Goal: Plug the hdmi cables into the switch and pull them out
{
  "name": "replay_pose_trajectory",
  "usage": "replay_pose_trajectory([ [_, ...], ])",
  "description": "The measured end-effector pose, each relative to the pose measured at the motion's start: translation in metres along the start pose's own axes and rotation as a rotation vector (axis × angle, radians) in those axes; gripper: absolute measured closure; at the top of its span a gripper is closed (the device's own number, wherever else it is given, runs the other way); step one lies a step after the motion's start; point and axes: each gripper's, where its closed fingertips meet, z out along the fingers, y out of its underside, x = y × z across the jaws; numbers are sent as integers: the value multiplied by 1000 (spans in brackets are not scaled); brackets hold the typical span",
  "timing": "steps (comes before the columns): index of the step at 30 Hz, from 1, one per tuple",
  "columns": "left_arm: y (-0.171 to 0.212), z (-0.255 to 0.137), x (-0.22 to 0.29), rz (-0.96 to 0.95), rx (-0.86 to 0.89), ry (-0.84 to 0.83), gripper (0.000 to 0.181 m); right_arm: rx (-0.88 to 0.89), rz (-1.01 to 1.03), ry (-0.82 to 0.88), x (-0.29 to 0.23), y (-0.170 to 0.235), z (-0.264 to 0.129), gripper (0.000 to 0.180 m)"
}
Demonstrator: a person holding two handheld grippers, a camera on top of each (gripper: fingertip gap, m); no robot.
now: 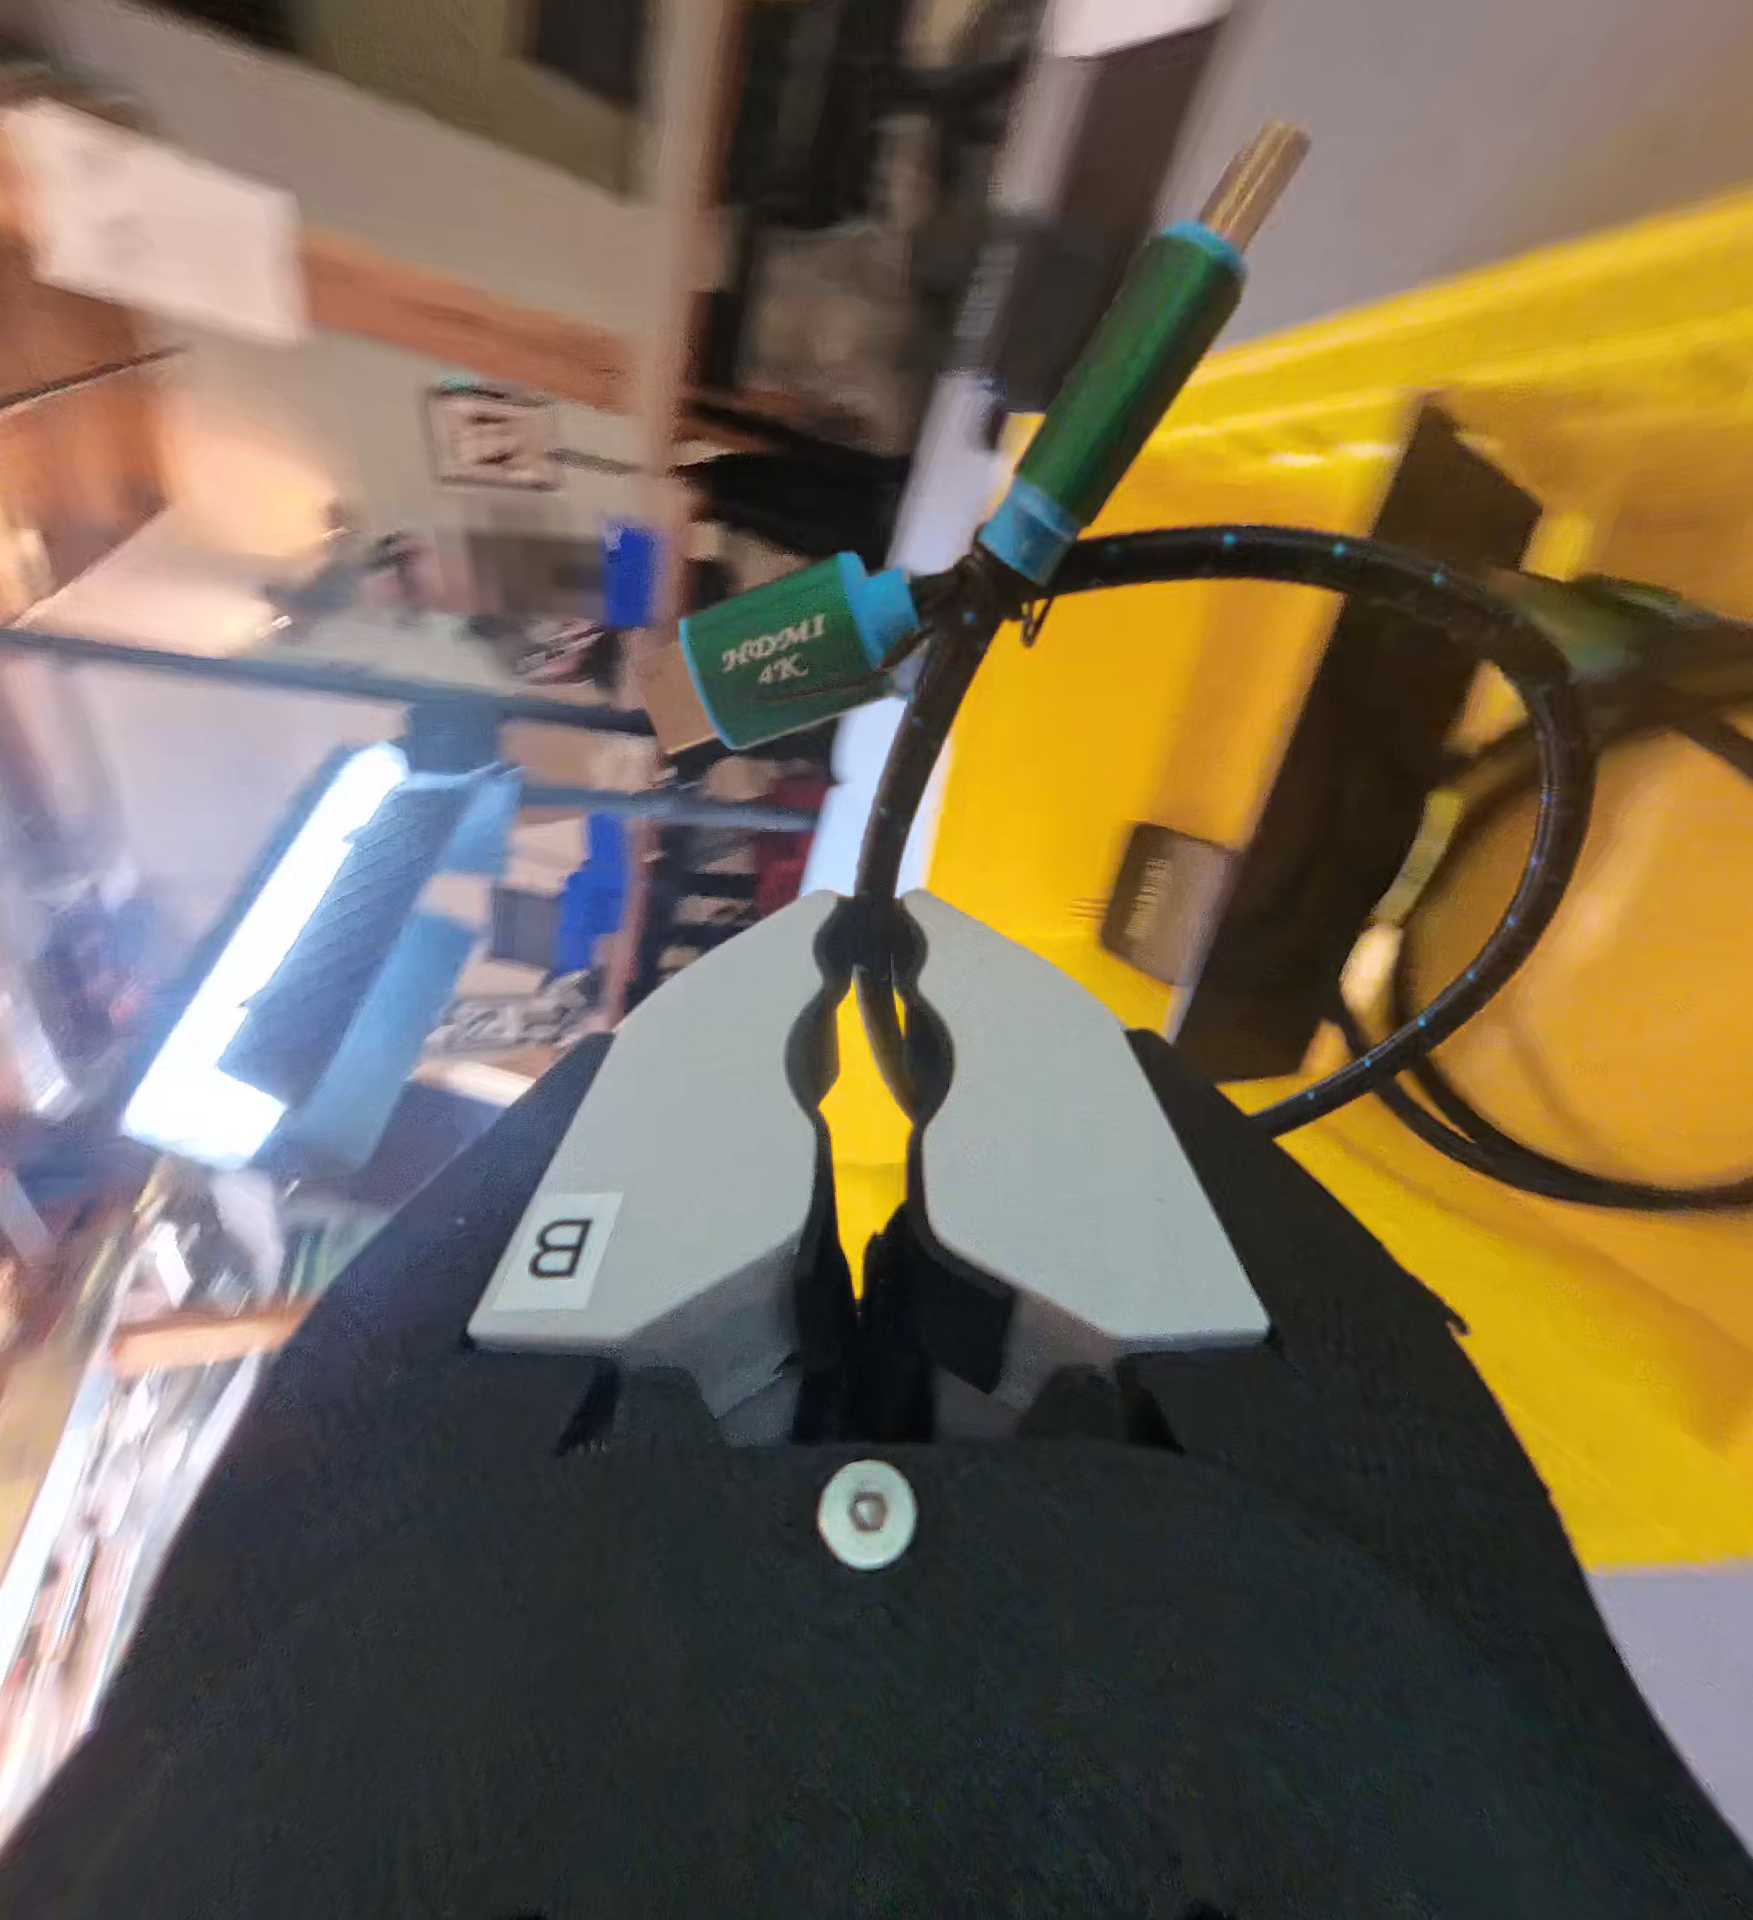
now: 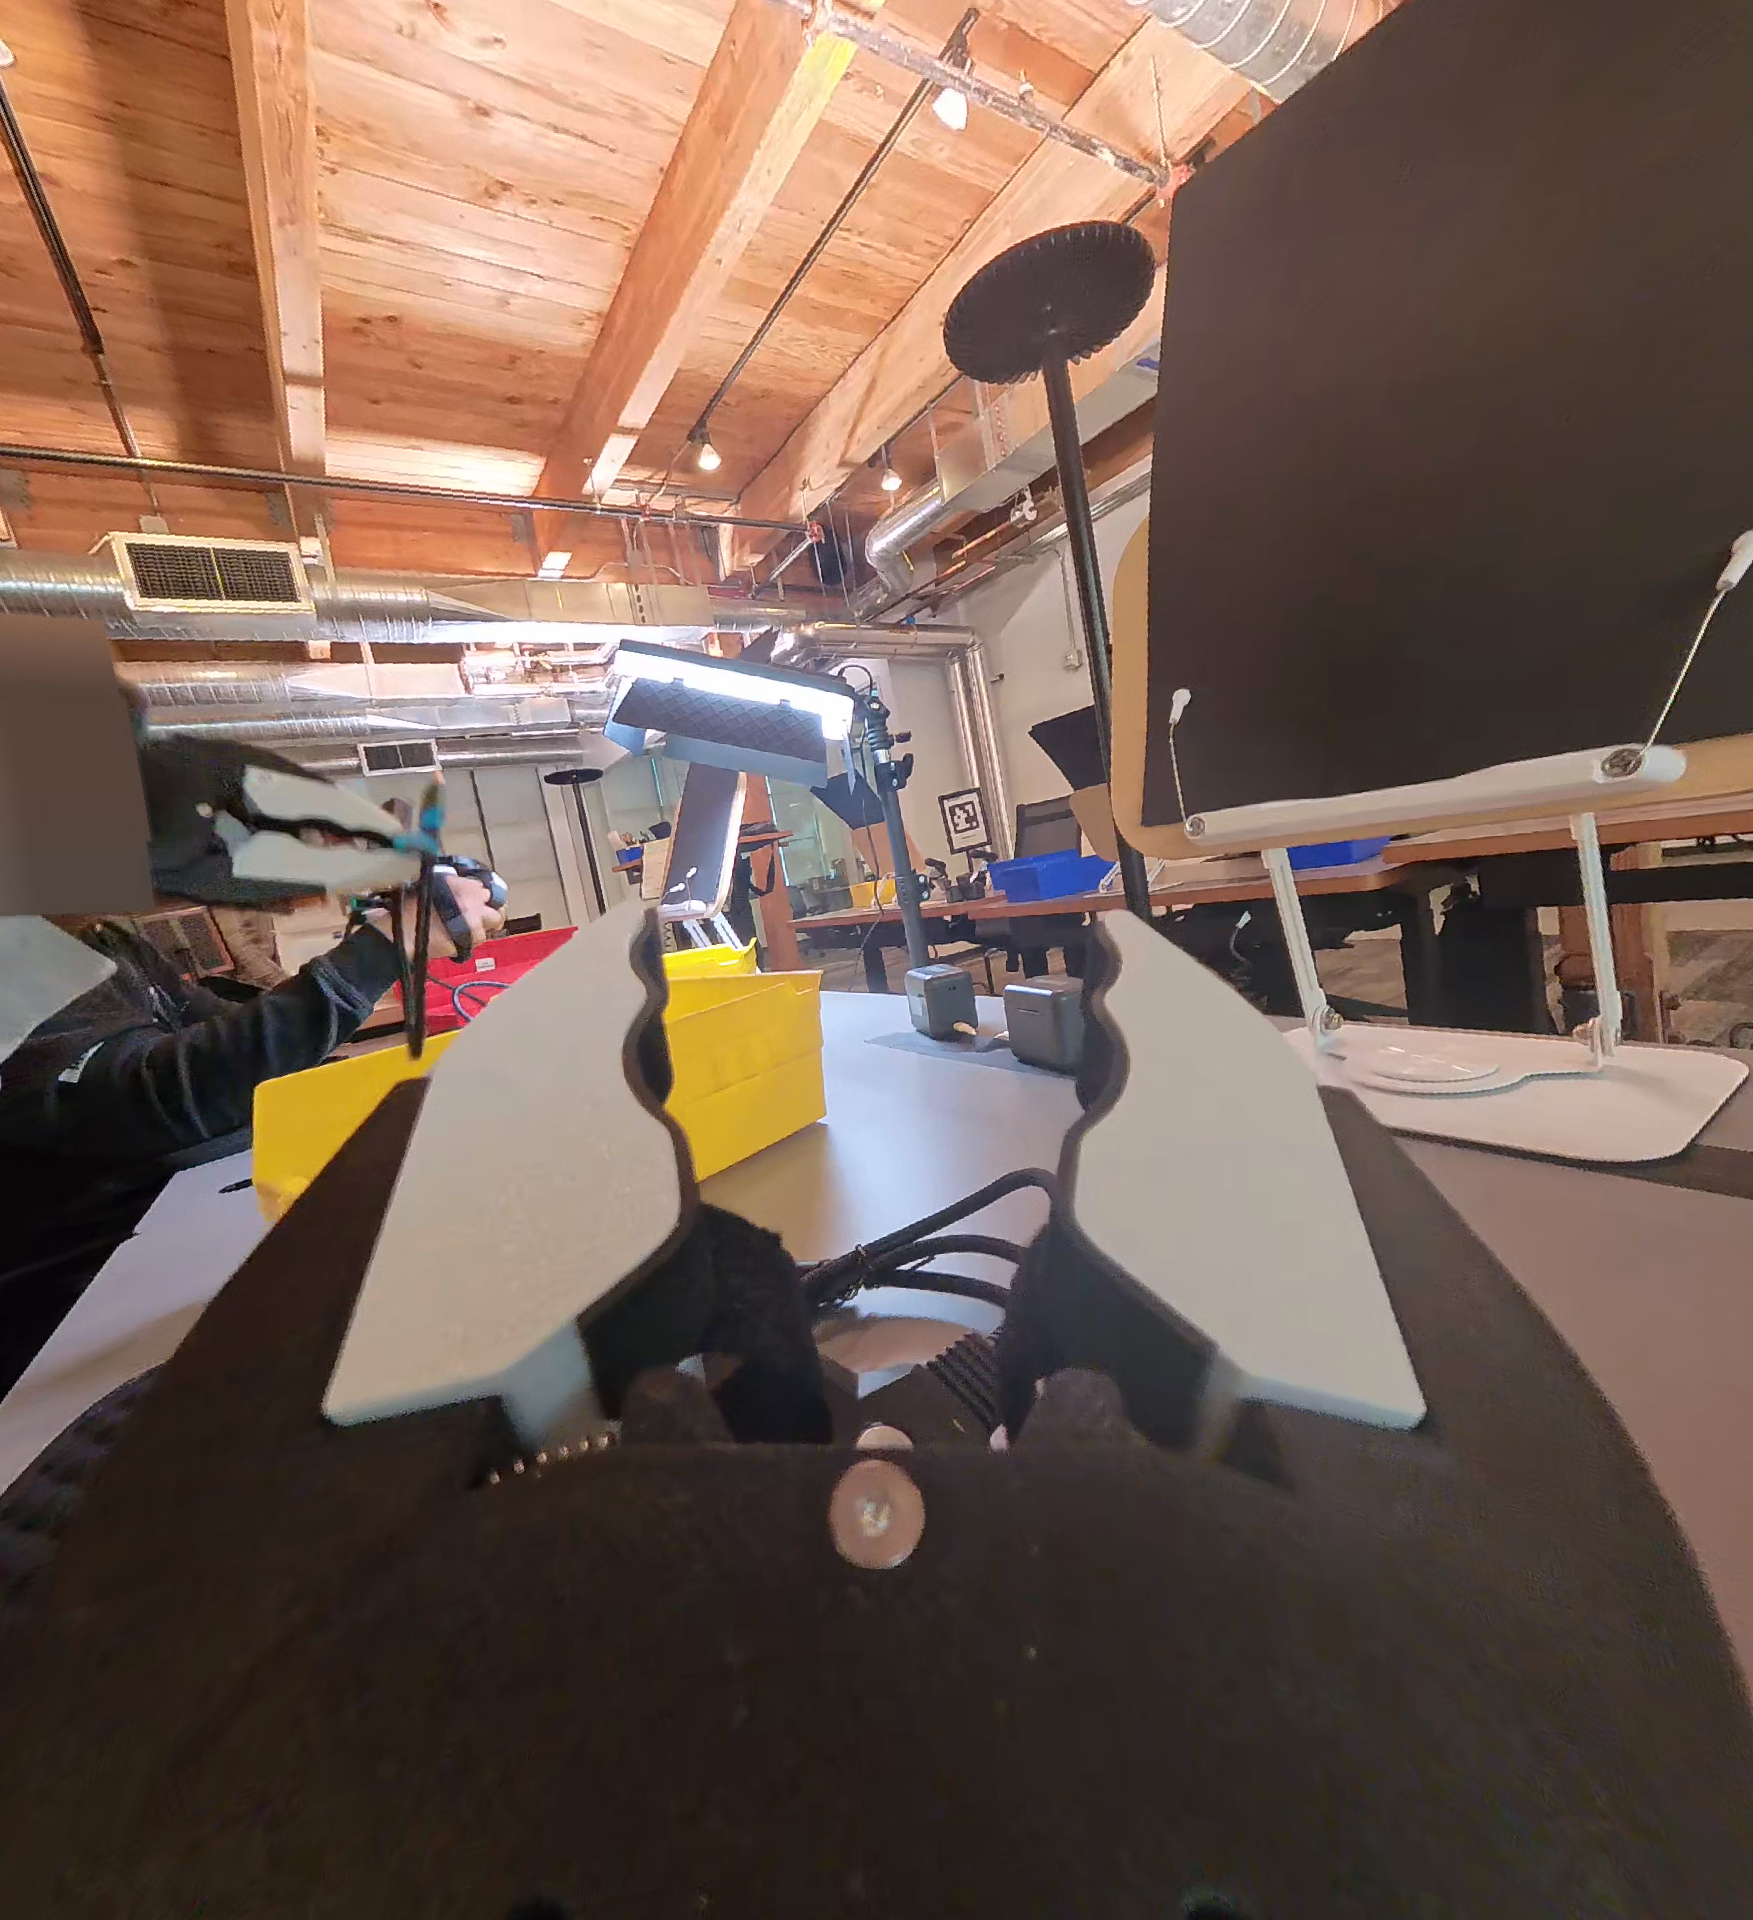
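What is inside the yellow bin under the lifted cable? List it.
In the yellow bin lie a black box, a small dark flat piece and cable loops. The left gripper pinches the HDMI cable above. Anything beneath the box stays hidden.

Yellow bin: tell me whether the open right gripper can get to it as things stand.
Probably yes. The right gripper is open and holds nothing, and the yellow bin sits on the grey table just ahead and to its left, with bare tabletop between them. The left gripper, shut on the black cable, hovers near that bin, so it could crowd it.
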Motion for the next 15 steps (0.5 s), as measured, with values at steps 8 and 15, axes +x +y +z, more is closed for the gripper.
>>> replay_pose_trajectory([
  [8, -108, -20, -17, -368, 315, -278, 175, -65, -19, -43, -10, 14, 3, 110],
  [15, -252, 11, 40, -443, 602, -321, 175, -40, -60, -102, -26, 5, 3, 117],
])
